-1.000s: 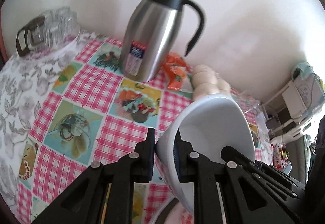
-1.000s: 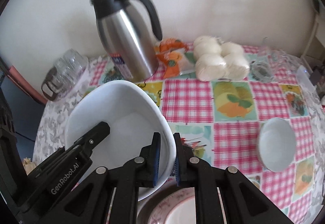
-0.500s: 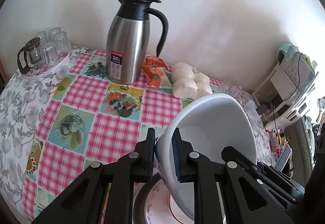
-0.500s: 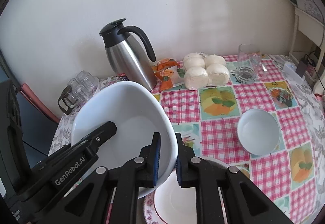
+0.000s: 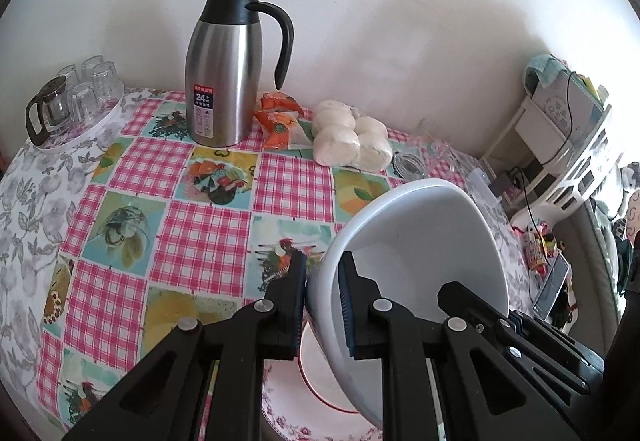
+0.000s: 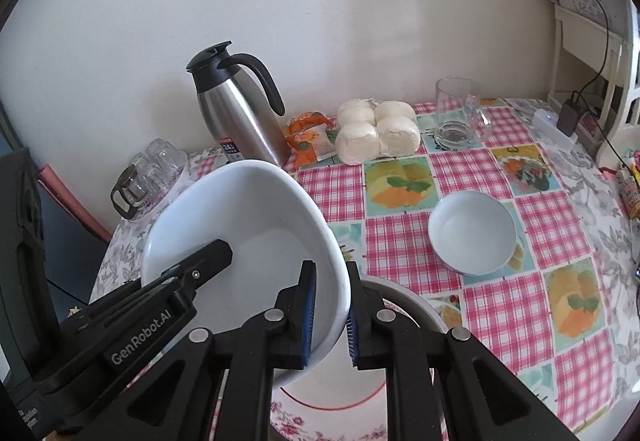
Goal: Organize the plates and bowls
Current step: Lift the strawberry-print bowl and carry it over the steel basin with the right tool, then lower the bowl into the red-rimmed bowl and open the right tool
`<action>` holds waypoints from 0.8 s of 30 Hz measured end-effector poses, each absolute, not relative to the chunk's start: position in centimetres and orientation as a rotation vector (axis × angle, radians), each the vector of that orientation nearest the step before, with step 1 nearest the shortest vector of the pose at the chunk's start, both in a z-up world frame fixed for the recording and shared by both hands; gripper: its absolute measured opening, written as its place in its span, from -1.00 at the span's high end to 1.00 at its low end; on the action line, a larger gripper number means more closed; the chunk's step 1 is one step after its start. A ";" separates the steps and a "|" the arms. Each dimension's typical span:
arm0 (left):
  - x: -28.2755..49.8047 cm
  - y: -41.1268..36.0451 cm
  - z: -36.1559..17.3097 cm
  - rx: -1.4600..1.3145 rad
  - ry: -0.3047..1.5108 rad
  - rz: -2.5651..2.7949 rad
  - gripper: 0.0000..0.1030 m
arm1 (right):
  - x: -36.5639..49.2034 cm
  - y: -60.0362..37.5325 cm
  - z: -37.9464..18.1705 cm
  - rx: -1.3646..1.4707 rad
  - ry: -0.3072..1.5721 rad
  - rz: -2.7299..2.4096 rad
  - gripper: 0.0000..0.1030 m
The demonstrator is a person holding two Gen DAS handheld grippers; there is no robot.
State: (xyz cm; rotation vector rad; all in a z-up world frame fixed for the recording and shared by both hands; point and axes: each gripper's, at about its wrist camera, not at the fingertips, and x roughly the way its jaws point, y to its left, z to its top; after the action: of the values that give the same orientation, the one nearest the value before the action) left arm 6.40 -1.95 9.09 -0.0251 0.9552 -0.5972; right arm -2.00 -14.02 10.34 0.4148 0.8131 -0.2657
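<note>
A large white bowl [image 5: 416, 241] [image 6: 248, 225] hangs tilted in the air, held at opposite sides of its rim. My left gripper [image 5: 322, 301] is shut on its left rim, and my right gripper [image 6: 331, 309] is shut on its right rim. Under the bowl lies a flowered plate [image 5: 304, 401] [image 6: 344, 417] with a red ring, and a white dish rim [image 6: 404, 295] shows just above it. A small white bowl [image 6: 472, 231] stands alone on the checked tablecloth to the right.
By the wall stand a steel thermos jug [image 5: 224, 81] [image 6: 236, 117], orange snack packets [image 5: 280, 119], a bag of white buns [image 5: 348, 141] [image 6: 376, 133] and a glass mug [image 6: 456, 113]. A tray of glasses [image 5: 72, 101] sits far left. A white shelf unit [image 5: 568, 145] flanks the table's right.
Both grippers have drawn back from the wall with the large bowl, rising slightly. The thermos now looks smaller and farther, and more of the table and the plate underneath shows.
</note>
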 end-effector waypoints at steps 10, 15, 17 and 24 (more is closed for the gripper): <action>5.4 -2.0 6.9 -0.003 1.016 -0.586 0.67 | -3.2 -14.2 8.0 0.459 0.869 -0.255 0.68; 5.1 -2.1 5.5 0.014 1.060 -0.582 0.67 | -3.4 -14.4 6.7 0.483 0.910 -0.256 0.68; 5.0 -2.2 5.2 0.021 1.073 -0.580 0.67 | -3.3 -14.6 6.3 0.489 0.922 -0.257 0.68; 5.2 -2.7 4.3 0.050 1.100 -0.578 0.67 | -3.2 -14.8 5.5 0.498 0.953 -0.263 0.68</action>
State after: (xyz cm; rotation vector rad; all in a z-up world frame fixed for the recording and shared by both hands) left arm 5.17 -2.69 4.33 0.0497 1.1001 -0.5779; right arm -3.18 -14.80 5.54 0.4978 0.9528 -0.2627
